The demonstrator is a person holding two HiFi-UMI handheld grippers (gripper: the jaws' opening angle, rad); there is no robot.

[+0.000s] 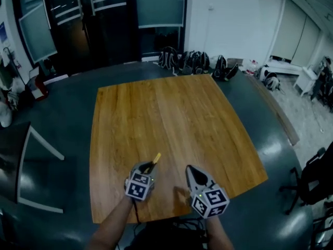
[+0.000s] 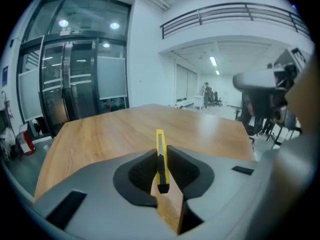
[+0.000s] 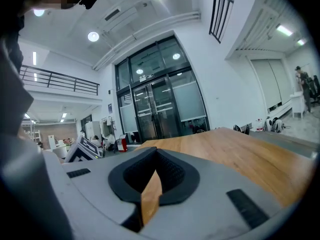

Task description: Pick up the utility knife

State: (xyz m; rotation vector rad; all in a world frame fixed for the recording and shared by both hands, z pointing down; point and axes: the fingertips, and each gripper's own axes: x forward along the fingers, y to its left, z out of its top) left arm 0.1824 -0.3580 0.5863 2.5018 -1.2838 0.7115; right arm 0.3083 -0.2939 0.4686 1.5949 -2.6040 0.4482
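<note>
A yellow utility knife (image 1: 155, 159) with a black slider is clamped between the jaws of my left gripper (image 1: 148, 166), lifted off the wooden table (image 1: 171, 113). In the left gripper view the knife (image 2: 160, 156) stands on edge between the dark pads (image 2: 142, 171), its yellow tip pointing away over the tabletop. My right gripper (image 1: 191, 170) hovers to the right of the left one near the table's front edge. Its jaws are together with nothing in them, and only a thin wedge of tabletop shows between them in the right gripper view (image 3: 155, 156).
The table stands on a dark floor. Several dark bags (image 1: 192, 61) lie by the far wall. A black office chair (image 1: 315, 181) is at the right and a white-framed table (image 1: 31, 165) at the left. Glass doors (image 1: 93, 20) fill the back.
</note>
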